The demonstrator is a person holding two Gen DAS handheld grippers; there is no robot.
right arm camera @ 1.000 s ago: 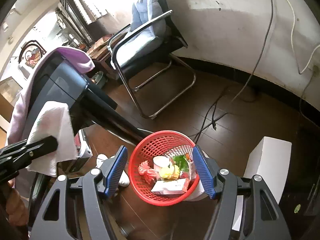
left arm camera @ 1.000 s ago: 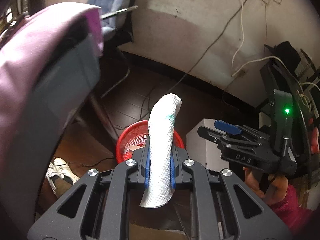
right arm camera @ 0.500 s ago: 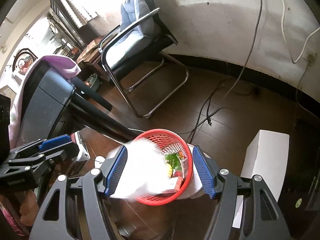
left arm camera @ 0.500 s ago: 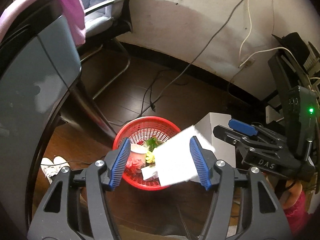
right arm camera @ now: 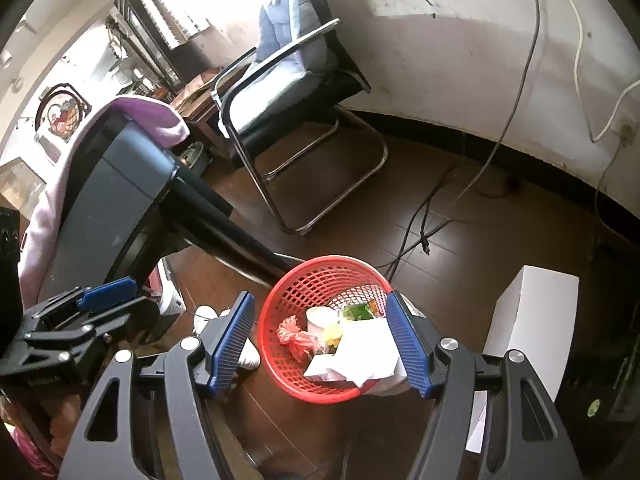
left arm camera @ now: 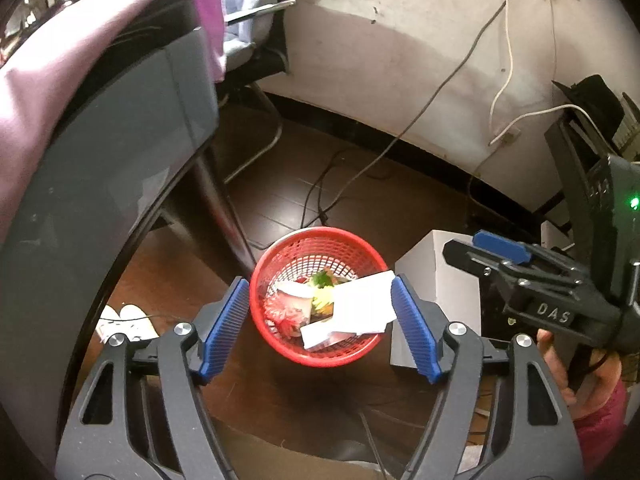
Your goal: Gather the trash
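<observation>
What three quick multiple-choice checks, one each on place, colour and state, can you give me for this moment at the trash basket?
1. Where does the white paper towel lie?
A. In the basket, on the other trash
B. On the floor beside the basket
C. Between the left tongs' pads

2. What colour is the basket?
A. Blue
B. Red
C. Grey

3. How do the left tongs stand?
A. Shut on the towel
B. Shut and empty
C. Open and empty

Answers: 1 A, the towel rests inside the rim on the boxes and wrappers. 2 B, its mesh wall is red in both views. 3 C, they have just been opening, the blue pads stand wide apart, and nothing is between them.
</observation>
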